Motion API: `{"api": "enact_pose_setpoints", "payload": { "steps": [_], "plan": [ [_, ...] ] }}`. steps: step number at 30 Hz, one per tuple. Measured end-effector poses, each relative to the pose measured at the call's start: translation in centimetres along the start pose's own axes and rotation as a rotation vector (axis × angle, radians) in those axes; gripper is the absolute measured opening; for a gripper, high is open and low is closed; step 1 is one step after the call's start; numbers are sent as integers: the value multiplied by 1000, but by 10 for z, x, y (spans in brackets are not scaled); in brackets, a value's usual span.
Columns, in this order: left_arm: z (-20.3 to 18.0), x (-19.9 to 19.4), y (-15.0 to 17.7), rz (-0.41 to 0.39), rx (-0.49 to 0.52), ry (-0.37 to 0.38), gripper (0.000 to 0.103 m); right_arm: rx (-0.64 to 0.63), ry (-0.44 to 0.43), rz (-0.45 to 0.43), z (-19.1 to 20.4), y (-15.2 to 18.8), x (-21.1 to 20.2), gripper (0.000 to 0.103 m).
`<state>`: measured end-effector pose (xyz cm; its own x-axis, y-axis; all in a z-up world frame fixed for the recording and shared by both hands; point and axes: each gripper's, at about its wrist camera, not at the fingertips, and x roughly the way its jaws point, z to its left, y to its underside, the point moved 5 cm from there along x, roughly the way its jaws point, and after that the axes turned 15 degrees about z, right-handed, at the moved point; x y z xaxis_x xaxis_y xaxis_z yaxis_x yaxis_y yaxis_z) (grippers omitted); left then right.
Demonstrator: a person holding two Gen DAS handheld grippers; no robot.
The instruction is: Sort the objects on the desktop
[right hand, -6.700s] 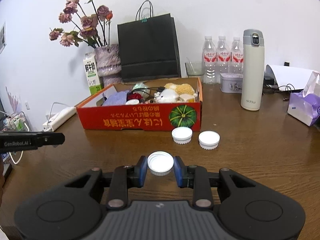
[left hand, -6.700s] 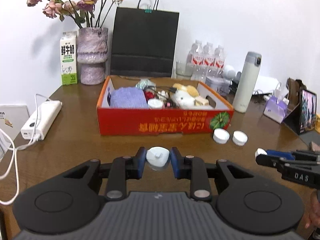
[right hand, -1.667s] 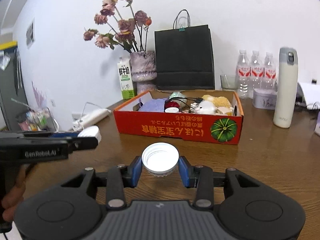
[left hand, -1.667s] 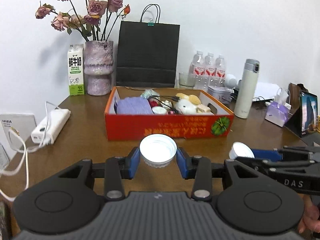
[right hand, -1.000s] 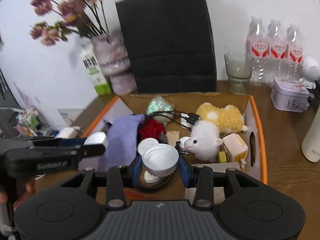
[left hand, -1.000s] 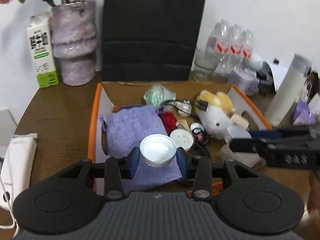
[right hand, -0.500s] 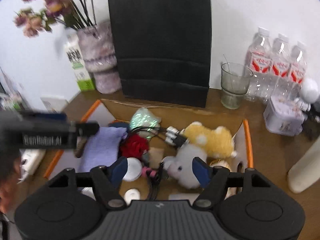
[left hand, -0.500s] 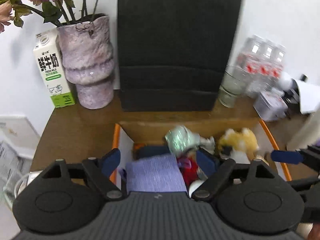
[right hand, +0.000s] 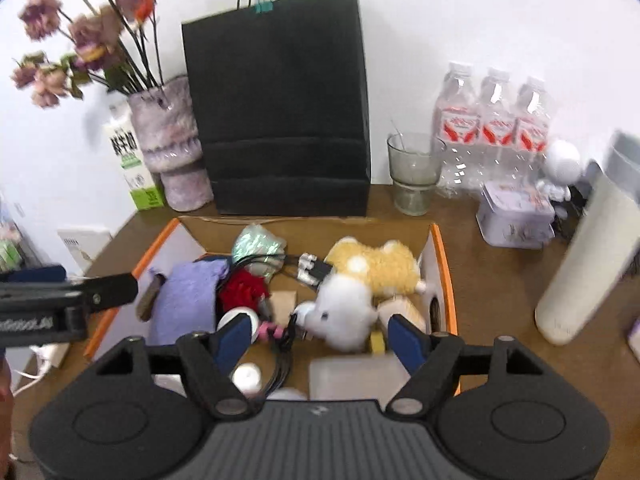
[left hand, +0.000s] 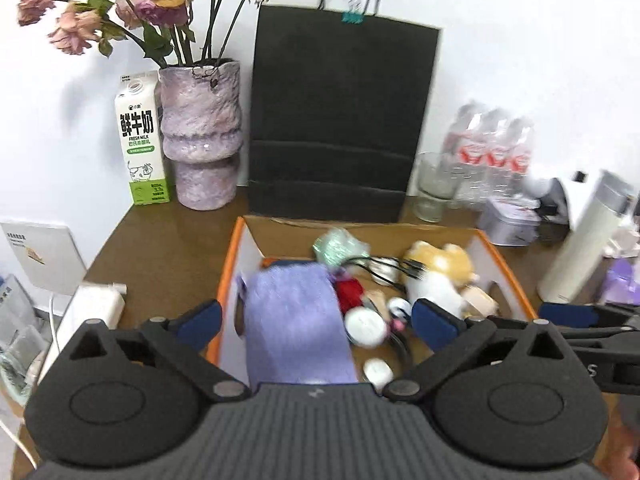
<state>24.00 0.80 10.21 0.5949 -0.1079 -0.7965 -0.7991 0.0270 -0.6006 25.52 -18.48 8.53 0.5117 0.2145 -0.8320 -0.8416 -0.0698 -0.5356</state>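
Both hand-held grippers are seen poised above the orange cardboard box, and nothing is gripped by either. The left hand-held gripper is being opened to its widest, only the purple cloth showing below the gap between its blue pads. The right hand-held gripper is being opened too, jaws spread about two thirds, with the white plush toy below and between them, not pressed.

The risks are judged from here. A black cable is looped right under the right jaws; it could be snagged if that tool is dipped again. The two tools are held close together over one box, so a knock between them is possible. A drinking glass and a tall white flask stand near the box on the tabletop, and either could be toppled by a wide swing.

White caps are seen lying in the box, just beside the cloth and under the left jaws' reach; another small white cap is spotted near the right tool's left pad. The sorted things are thus inside the box, below both tools, untouched.
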Motion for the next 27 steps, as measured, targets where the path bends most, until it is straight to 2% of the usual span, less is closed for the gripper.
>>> {"api": "enact_pose_setpoints", "payload": {
  "steps": [3,8,11,14,17,21,23,27],
  "plan": [
    [-5,-14,28,-28,43,-21,103,17,4,-47,-1,31,-14,76],
    [7,-31,93,-96,-51,-58,103,6,39,-115,-4,92,-29,86],
    [10,-25,134,-59,-86,-78,103,39,34,-103,-11,131,-28,87],
    [10,-19,163,-6,-69,-47,103,84,14,-66,-14,159,-24,87],
    [9,-17,180,22,-11,-42,103,109,38,-82,-13,180,-26,87],
    [12,-14,193,36,-13,-57,103,62,50,-106,-5,200,-29,87],
    [15,-12,197,37,-23,-34,103,41,51,-96,-2,208,-29,88],
    [18,0,201,68,-51,-47,103,22,42,-46,3,213,-17,88]
  ]
}}
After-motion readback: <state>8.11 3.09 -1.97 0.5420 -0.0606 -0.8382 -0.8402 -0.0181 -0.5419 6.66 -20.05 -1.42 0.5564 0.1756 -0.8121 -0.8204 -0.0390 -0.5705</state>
